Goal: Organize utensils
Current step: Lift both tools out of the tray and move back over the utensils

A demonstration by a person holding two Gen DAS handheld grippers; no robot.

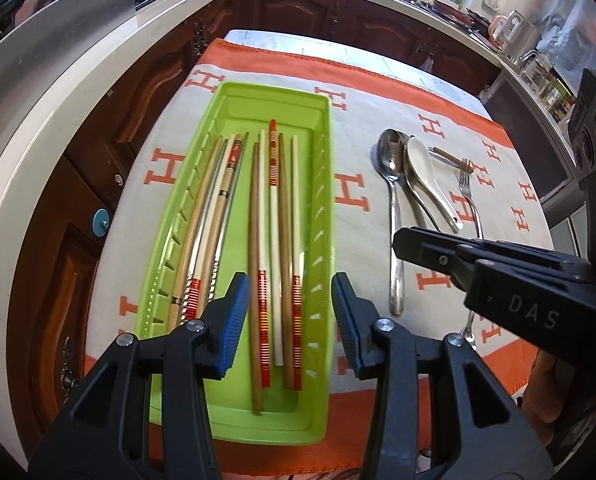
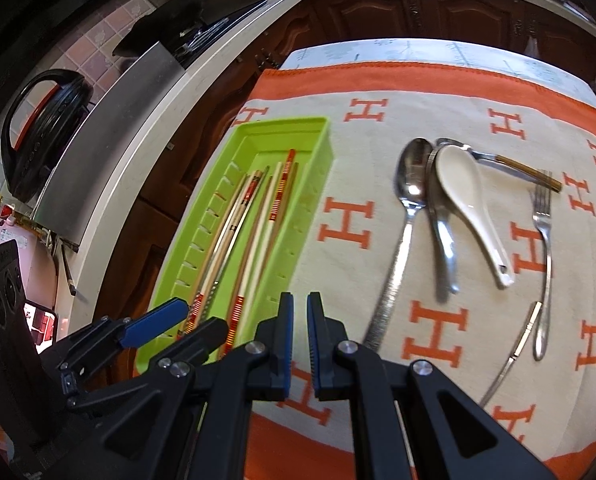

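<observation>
A green tray [image 1: 274, 90] [image 2: 282, 124] lies on the left of the cloth and holds several chopsticks [image 1: 274, 200] [image 2: 258, 216], wooden and white with red bands. My left gripper [image 1: 292, 320] [image 2: 206, 316] hovers open over the tray's near end, nothing between its blue pads. On the cloth to the right lie a metal spoon [image 1: 391, 200] [image 2: 411, 184], a white ceramic spoon [image 1: 429, 176] [image 2: 469, 204] and a fork [image 1: 469, 200] [image 2: 543, 240]. My right gripper [image 2: 299, 340] [image 1: 401, 246] is shut and empty, low over the cloth between tray and spoons.
A second metal spoon [image 2: 441, 232] lies partly under the ceramic one, and a brown-handled utensil [image 2: 525, 170] behind it. A thin metal utensil [image 2: 513, 352] lies near the fork. The orange and beige cloth [image 2: 345, 220] covers the table; dark cabinets and a counter [image 1: 58, 92] surround it.
</observation>
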